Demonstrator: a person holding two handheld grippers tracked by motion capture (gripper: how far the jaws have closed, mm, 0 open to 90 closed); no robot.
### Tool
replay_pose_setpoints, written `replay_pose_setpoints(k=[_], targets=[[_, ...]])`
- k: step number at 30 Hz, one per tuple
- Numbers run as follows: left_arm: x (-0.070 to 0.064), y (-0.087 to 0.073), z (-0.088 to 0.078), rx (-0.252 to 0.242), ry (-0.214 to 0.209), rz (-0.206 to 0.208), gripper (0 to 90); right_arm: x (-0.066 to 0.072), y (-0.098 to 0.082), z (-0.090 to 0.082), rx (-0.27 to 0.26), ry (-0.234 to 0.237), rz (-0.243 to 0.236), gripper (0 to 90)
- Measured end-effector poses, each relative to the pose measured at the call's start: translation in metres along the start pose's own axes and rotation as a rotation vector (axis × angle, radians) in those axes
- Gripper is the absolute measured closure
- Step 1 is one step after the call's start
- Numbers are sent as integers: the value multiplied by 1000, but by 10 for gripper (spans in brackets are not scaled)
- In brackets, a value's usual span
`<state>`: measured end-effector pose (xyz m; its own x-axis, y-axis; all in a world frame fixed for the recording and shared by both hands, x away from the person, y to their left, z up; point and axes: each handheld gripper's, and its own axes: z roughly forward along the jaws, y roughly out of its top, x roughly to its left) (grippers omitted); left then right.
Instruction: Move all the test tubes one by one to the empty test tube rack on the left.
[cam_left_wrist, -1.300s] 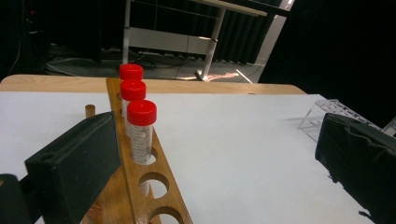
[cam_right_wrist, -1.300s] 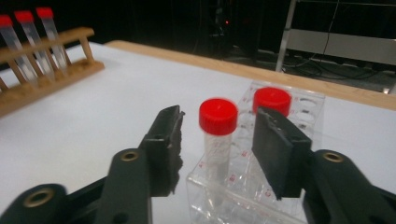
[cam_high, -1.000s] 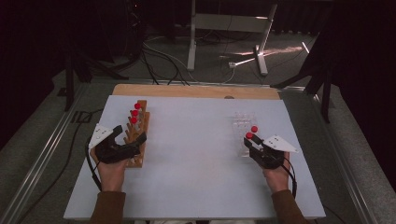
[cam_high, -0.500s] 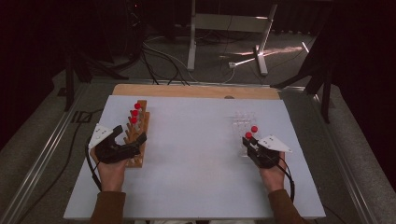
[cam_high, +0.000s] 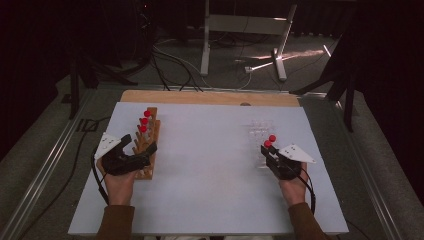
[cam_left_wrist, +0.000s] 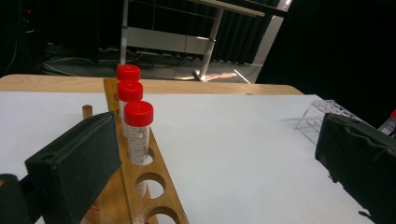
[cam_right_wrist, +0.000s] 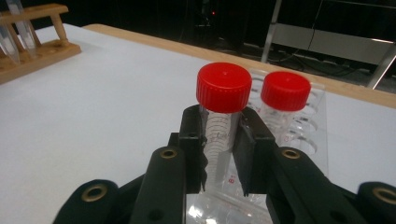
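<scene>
My right gripper (cam_right_wrist: 220, 135) is shut on a clear tube with a red cap (cam_right_wrist: 223, 86), which stands upright in a clear plastic rack (cam_right_wrist: 317, 135). A second red-capped tube (cam_right_wrist: 285, 91) stands just behind it. From above, the right gripper (cam_high: 265, 149) sits at the near end of the clear rack (cam_high: 257, 131). My left gripper (cam_high: 141, 143) stands open around the near part of a wooden rack (cam_high: 149, 165). That rack holds three red-capped tubes (cam_left_wrist: 138, 126) in a row beyond the left gripper (cam_left_wrist: 215, 135), with bare holes nearer to it.
A white board (cam_high: 205, 170) covers the table, with a strip of wood (cam_high: 200, 97) along its far edge. Cables and a metal stand foot (cam_high: 240, 65) lie on the dark floor beyond. The table's metal rails run along both sides.
The right gripper's jaws look slightly narrower around the red-capped tube than a second ago. Both hands have kept their places.
</scene>
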<state>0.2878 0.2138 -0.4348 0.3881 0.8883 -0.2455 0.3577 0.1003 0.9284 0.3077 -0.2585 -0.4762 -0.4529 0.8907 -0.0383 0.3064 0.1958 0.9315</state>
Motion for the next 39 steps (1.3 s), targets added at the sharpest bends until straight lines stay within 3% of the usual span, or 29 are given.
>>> replay_pose_setpoints(k=[24, 39], targets=[[0, -2, 2, 13, 1, -4, 8, -6, 26, -24, -87, 5, 22, 741], [-10, 4, 1, 14, -27, 7, 8, 1, 36, -29, -106, 75, 35, 740]])
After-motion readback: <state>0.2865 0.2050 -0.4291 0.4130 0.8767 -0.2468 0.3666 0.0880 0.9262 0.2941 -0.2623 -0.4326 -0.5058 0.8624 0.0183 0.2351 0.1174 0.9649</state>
